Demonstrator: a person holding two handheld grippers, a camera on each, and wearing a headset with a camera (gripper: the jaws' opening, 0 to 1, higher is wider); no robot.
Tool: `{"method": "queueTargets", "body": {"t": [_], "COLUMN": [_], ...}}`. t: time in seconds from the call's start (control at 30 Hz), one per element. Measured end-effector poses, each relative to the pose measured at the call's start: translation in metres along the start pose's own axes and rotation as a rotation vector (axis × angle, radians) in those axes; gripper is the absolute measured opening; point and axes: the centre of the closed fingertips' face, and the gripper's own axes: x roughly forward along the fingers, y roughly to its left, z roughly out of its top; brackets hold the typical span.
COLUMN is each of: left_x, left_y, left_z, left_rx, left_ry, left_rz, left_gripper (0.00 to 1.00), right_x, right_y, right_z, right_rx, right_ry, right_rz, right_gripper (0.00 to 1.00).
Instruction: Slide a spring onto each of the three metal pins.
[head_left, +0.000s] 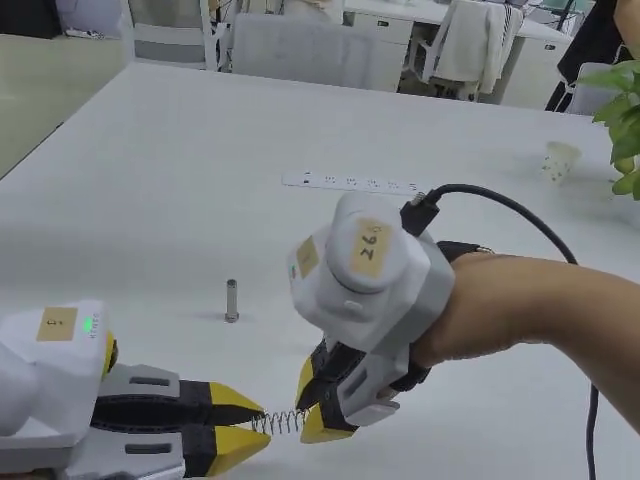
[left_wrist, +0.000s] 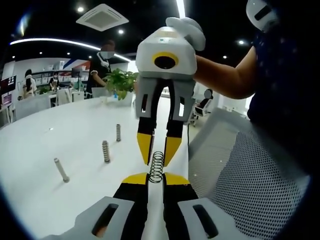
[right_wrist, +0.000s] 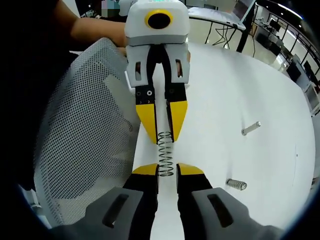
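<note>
Spring (head_left: 283, 420) held level between both grippers, low over the white table (head_left: 150, 180).

Head view: left gripper (head_left: 262, 425) and right gripper (head_left: 308, 412) each clamp one end of it, and a single pin (head_left: 232, 300) stands beyond.

Left gripper view: three pins stand in a row. The nearest pin (left_wrist: 61, 170) is bare, the middle pin (left_wrist: 106, 151) already wears a coil, and the farthest pin (left_wrist: 118, 132) is too small to judge.

Right gripper view: a loaded pin (right_wrist: 236, 184) and a bare pin (right_wrist: 251, 128).

Progress: at least one pin is done, and the held spring is not yet fitted.
</note>
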Motion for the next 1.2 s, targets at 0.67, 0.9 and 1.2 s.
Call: {"method": "queueTargets", "body": {"t": [0.67,0.9,1.2], "left_x": [-0.001,0.002,0.006], "left_y": [0.002,0.001,-0.004], "left_z": [0.006,0.002,-0.002], "left_rx": [0.009,0.024,0.049], "left_ry": [-0.011,0.013,0.042], "left_rz": [0.011,0.010,0.000], "left_gripper": [0.02,0.03,0.03], "right_x": [0.002,-0.006,-0.012], "right_y": [-0.001,-0.001,0.004], "right_z": [-0.003,0.004,0.015], "right_rx": [0.025,0.017,-0.002], "right_ry": [-0.019,-0.030,-0.038], "right_rz": [-0.008,-0.020,-0.017], "right_gripper": [0.09,0.09,0.09]}}
